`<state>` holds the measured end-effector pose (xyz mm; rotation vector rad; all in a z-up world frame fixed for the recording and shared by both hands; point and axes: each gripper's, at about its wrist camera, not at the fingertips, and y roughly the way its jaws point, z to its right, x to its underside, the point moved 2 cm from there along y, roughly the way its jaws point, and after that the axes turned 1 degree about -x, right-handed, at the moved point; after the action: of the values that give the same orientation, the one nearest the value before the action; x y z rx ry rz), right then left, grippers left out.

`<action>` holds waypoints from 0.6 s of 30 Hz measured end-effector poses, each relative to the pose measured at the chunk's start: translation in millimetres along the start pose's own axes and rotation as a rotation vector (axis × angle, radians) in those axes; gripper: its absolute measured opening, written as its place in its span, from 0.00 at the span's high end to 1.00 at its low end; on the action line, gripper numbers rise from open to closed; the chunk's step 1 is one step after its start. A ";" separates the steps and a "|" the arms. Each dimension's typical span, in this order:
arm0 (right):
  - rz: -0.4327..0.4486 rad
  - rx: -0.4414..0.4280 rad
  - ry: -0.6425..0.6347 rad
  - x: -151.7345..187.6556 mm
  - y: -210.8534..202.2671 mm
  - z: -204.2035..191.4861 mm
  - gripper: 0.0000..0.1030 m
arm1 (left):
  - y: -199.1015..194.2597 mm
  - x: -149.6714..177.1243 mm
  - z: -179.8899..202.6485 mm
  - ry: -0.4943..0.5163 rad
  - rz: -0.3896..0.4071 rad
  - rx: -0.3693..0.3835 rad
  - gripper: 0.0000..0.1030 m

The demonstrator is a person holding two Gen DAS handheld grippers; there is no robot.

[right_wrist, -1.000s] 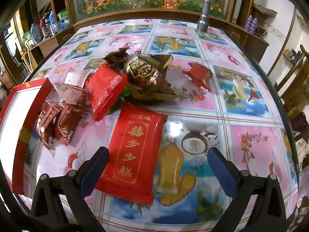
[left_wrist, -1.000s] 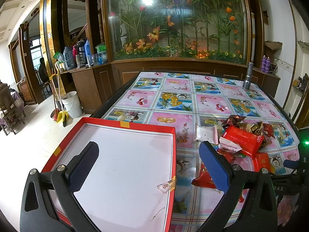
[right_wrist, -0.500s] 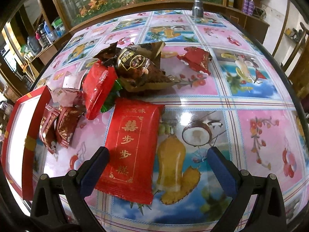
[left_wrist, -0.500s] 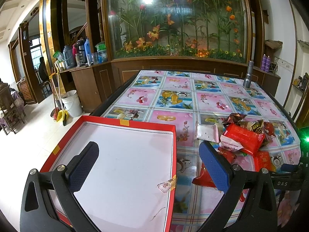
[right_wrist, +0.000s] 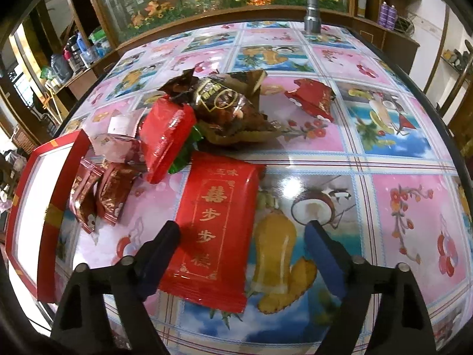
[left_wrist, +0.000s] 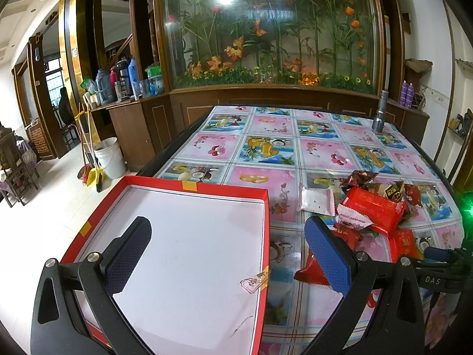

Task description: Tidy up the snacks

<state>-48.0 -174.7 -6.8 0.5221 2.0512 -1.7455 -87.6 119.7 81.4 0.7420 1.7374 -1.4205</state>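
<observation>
A flat red snack packet with gold characters (right_wrist: pixel 218 216) lies on the fruit-print tablecloth. My right gripper (right_wrist: pixel 242 227) points down at it with the jaws closing. The packet lies between them; the left finger reaches its edge and the right finger stands well clear. Behind it is a pile: a red packet (right_wrist: pixel 165 130), a brown packet (right_wrist: pixel 227 100), a small red packet (right_wrist: pixel 313 97) and dark red packets (right_wrist: pixel 100 195). My left gripper (left_wrist: pixel 227 230) hangs open and empty over the red box (left_wrist: pixel 189 185) with its white floor.
A metal flashlight (left_wrist: pixel 380 115) stands upright at the far right of the table (left_wrist: pixel 266 148). The box sits at the table's near left corner, partly over the edge. A wooden cabinet with a flower display runs behind; a white bucket (left_wrist: pixel 109 156) stands on the floor at left.
The right gripper's jaws have narrowed around the red packet with gold characters, and its view has tipped a little further down. The left gripper and the box have not moved.
</observation>
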 end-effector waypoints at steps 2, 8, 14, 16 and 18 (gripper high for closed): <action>0.004 -0.013 -0.004 -0.6 -0.4 -1.1 0.26 | 0.0 -0.4 -0.9 0.001 -0.002 0.002 0.00; 0.003 -0.054 -0.009 -1.8 -1.5 -2.7 0.44 | 0.6 0.0 -1.9 0.003 -0.006 0.002 0.00; 0.002 -0.088 -0.008 -1.6 -2.0 -3.2 0.54 | 1.6 1.8 -5.0 0.011 -0.014 -0.003 0.00; 0.002 -0.100 0.004 -1.9 -2.6 0.5 0.58 | 3.6 3.4 -8.0 0.015 -0.022 -0.005 0.00; -0.001 -0.122 0.021 -2.5 -3.1 6.4 0.61 | 6.6 4.7 -4.4 0.023 -0.033 -0.008 0.00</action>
<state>-47.1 -181.6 -3.8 0.5034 2.1570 -1.6090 -85.6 125.2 74.3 0.7314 1.7788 -1.4315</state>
